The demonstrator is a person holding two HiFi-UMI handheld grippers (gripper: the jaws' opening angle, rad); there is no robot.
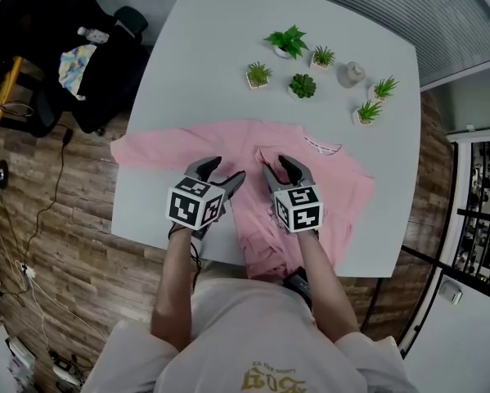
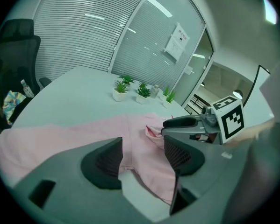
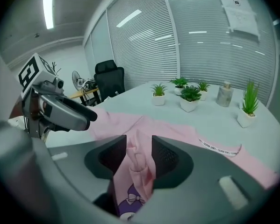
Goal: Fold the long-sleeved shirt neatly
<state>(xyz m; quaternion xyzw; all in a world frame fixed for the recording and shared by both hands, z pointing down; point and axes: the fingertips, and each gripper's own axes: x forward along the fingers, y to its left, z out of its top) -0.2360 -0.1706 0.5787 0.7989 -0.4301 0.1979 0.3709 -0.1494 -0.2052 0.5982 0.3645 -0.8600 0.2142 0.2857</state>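
A pink long-sleeved shirt [image 1: 228,142] lies spread on the white table [image 1: 187,64], one sleeve [image 1: 134,150] stretched left to the table's edge. Its lower part is bunched and hangs over the near edge. My left gripper [image 1: 227,169] hovers open over the shirt's middle, with only flat cloth [image 2: 74,134] beyond its jaws [image 2: 142,155]. Just beside it, my right gripper [image 1: 276,164] stands with a raised fold of pink cloth [image 3: 139,160] between its parted jaws. A purple print [image 3: 130,202] shows below that fold. The white collar trim [image 3: 219,148] lies to the right.
Several small potted plants [image 1: 287,41] and a glass bottle [image 1: 351,74] stand at the table's far side. A black office chair [image 1: 56,47] with clutter is off the table's left. The table's near edge [image 1: 146,232] is right by my arms. Wooden floor surrounds it.
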